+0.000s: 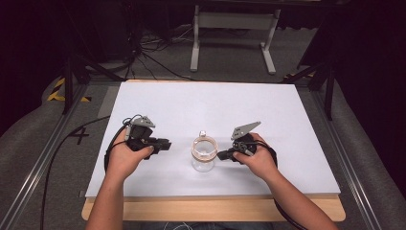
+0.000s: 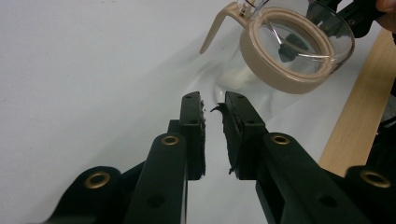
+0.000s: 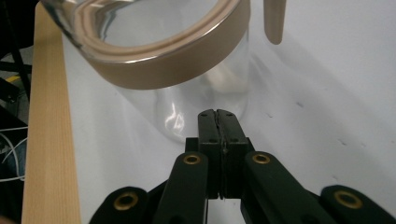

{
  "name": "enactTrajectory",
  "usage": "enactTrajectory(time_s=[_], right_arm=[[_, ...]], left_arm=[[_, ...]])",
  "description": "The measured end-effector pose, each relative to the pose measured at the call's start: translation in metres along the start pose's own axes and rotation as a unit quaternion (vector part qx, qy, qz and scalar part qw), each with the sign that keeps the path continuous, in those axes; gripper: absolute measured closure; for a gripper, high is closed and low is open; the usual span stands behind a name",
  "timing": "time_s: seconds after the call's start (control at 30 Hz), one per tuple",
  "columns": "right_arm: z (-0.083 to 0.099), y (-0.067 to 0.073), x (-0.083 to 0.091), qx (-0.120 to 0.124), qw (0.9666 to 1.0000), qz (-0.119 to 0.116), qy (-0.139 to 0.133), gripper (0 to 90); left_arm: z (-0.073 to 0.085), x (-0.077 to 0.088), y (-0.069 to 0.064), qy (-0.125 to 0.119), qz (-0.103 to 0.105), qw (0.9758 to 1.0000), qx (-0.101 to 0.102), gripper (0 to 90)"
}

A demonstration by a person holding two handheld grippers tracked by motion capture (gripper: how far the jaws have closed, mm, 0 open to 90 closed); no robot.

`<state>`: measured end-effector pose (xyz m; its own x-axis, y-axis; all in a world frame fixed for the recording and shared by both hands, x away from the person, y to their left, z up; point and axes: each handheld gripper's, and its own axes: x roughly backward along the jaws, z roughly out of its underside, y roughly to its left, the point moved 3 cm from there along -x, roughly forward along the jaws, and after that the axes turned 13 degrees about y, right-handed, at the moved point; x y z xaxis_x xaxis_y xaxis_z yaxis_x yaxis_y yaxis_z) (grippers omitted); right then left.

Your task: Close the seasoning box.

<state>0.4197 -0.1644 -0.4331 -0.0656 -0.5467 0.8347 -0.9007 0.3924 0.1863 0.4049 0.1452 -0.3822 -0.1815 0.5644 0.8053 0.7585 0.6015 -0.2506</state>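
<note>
A clear glass jug [image 1: 204, 152] with a beige rim band and a beige handle [image 1: 203, 134] stands upright in the middle of the white tabletop [image 1: 287, 120]. My left gripper [image 1: 168, 143] lies to its left, a short way off. Its jaws stand a little apart with nothing between them [image 2: 215, 103], and they point at the jug [image 2: 294, 51]. My right gripper [image 1: 219, 155] is close against the jug's right side. Its pads are pressed together on nothing [image 3: 217, 114], with the tips just short of the glass wall [image 3: 168, 60]. The handle [image 3: 274, 18] points away from me.
A wooden strip [image 1: 215, 208] runs along the table's near edge. Metal rails flank the table on both sides. Behind it, cables lie on the grey floor and a white stand [image 1: 234, 21] is set back from the far edge.
</note>
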Motion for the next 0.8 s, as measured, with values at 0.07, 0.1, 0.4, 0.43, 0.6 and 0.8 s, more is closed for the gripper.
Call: enactTrajectory(time_s=[0.07,0.1,0.4,0.43,0.6,0.8], right_arm=[[0.001,0.000,0.004,0.005,1.0000,-0.004,0.000,89.9],[0.002,-0.001,0.009,0.006,0.9999,0.008,-0.002,89.4],[0.030,-0.038,0.067,-0.057,0.9924,0.093,-0.056,71.5],[0.035,-0.044,0.071,-0.065,0.9910,0.103,-0.057,70.0],[0.060,-0.072,0.082,-0.113,0.9820,0.142,-0.053,62.9],[0.080,-0.093,0.083,-0.149,0.9740,0.162,-0.051,56.0]], left_arm=[[0.000,0.000,0.000,0.000,-0.001,1.0000,0.000,76.9],[0.000,0.000,0.001,-0.004,-0.002,1.0000,0.001,76.9],[0.011,0.004,0.017,-0.006,-0.033,0.9990,0.030,70.0],[0.013,0.003,0.020,-0.005,-0.039,0.9987,0.033,69.6],[0.020,-0.004,0.033,-0.002,-0.051,0.9975,0.050,67.5],[0.028,-0.012,0.048,-0.006,-0.058,0.9962,0.064,62.9]])
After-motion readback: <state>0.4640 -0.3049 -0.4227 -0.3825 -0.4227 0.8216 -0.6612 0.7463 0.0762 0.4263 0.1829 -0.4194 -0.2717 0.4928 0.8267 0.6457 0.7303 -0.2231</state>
